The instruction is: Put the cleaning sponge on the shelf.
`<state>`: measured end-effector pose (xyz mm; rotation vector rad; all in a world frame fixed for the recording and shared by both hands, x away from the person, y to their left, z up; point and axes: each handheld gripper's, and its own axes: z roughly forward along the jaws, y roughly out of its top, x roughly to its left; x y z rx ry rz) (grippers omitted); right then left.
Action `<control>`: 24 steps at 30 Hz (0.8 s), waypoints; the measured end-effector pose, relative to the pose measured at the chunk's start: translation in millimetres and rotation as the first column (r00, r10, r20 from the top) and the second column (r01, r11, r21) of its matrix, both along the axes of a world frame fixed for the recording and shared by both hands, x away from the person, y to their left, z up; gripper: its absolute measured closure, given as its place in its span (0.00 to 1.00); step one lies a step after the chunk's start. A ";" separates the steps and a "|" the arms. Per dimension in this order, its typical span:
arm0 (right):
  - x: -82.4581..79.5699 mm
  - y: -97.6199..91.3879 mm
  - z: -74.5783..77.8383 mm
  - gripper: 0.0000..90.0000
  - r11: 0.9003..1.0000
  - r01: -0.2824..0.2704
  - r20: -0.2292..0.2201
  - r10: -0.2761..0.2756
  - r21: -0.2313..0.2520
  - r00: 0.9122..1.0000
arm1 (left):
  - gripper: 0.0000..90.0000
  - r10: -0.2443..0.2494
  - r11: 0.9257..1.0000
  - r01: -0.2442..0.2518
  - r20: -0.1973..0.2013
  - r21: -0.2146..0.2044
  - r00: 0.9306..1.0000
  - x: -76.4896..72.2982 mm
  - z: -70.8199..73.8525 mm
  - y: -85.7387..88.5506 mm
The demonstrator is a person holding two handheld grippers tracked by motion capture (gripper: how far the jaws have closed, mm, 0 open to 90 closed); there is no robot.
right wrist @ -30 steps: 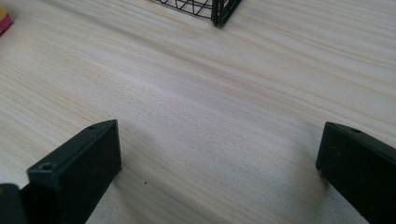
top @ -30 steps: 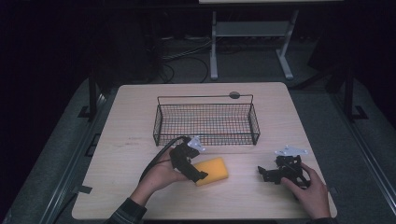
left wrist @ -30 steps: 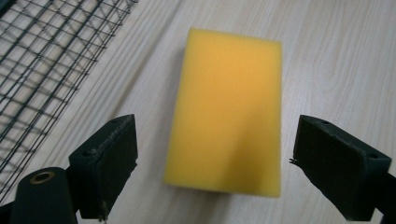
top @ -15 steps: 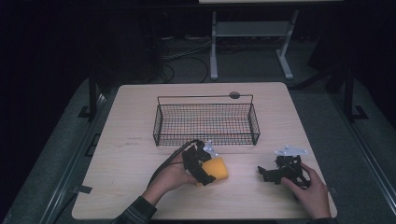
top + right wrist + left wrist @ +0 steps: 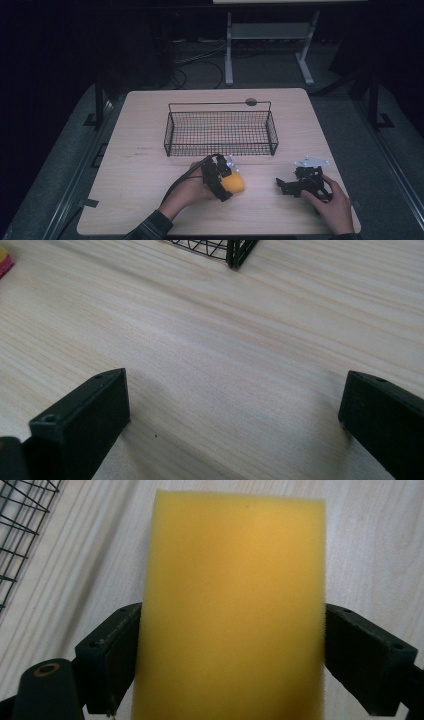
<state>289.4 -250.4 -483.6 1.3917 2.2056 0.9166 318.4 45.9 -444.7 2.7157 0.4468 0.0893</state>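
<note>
A yellow sponge point(image 5: 235, 184) sits near the table's front middle, just in front of a black wire basket point(image 5: 220, 134). My left gripper point(image 5: 223, 183) is shut on the sponge, and the person's left hand holds it from the left. In the left gripper view the sponge point(image 5: 232, 590) spans the gap, with one black jaw pressed against each side. My right gripper point(image 5: 285, 186) rests on the table at the front right, jaws pointing left. In the right gripper view it point(image 5: 235, 405) is open over bare wood.
The light wooden table point(image 5: 145, 200) has dark floor all around it. A small dark round object point(image 5: 251, 101) lies behind the basket. The basket's corner point(image 5: 235, 250) shows at the top of the right gripper view, and a yellow-pink sliver point(image 5: 4, 261) at its left edge.
My left gripper moved right onto the sponge and closed on it. Less of the sponge shows from above than before. The right gripper stayed where it was.
</note>
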 end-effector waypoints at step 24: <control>0.0 0.0 0.0 0.00 1.000 0.000 0.000 0.000 0.000 1.000 | 0.24 0.002 1.000 -0.002 -0.013 -0.005 1.000 0.9 1.0 3.8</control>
